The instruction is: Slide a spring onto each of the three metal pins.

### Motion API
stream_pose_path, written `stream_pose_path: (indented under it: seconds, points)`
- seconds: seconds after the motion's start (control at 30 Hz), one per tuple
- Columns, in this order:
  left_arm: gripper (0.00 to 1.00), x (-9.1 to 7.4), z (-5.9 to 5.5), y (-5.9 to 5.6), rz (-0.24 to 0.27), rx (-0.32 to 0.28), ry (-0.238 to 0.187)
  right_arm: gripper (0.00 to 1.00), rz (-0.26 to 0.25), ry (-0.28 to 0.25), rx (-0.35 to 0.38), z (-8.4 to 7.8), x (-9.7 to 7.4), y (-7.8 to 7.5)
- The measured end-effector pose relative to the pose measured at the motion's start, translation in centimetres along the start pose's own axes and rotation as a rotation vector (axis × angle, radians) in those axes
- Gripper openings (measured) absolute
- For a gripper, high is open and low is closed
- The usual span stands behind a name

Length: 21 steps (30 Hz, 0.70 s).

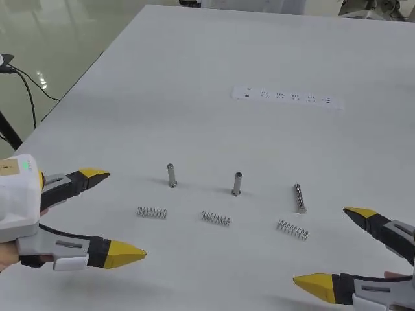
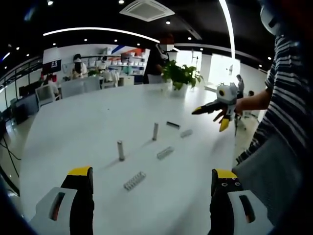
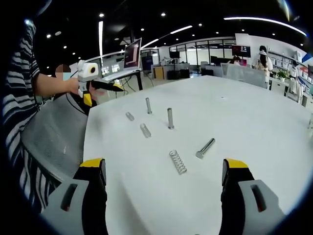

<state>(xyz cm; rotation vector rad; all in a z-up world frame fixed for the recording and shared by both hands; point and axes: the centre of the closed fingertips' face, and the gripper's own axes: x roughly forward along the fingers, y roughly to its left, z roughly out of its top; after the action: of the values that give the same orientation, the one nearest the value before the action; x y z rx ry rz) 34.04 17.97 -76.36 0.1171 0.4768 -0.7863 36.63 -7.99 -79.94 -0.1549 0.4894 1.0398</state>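
Steel pins point(image 1: 237, 183), coiled springs point(image 1: 215, 218), left hand-held gripper point(image 1: 125, 214) gaping empty, right hand-held gripper point(image 1: 320, 245) likewise.

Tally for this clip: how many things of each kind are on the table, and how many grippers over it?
pins: 3 (two upright, one lying flat)
springs: 3
power strip: 1
grippers: 2, the left gripper and the right gripper, both open
Total: 9

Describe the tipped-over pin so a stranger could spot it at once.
On the white table, find the row of three pins. It is the pin at the right end, nearest the right gripper. The left pin and middle pin stand upright; this one lies flat.
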Motion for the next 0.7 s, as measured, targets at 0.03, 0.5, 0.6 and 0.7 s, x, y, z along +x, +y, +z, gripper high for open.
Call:
stream_pose_path:
  seconds: [0.03, 0.5, 0.6, 0.7]
  points:
    - [0.98, 0.0, 0.0, 0.0, 0.000, 0.000, 0.001, 0.99, 0.000, 0.000, 0.000, 0.0, 0.0, 0.0]
    - [0.98, 0.1, -0.8, 0.0, 0.003, -0.012, 0.011, 0.99, -0.004, 0.028, -0.002, -1.3, 0.1, -0.3]
    - [0.98, 0.2, -1.4, 0.1, 0.001, -0.013, 0.019, 0.99, -0.008, 0.037, 0.005, -1.8, 0.1, -0.5]
    - [0.98, 0.0, -1.4, 0.3, 0.007, -0.016, 0.015, 0.99, -0.007, 0.033, 0.003, -1.7, -0.1, -0.4]
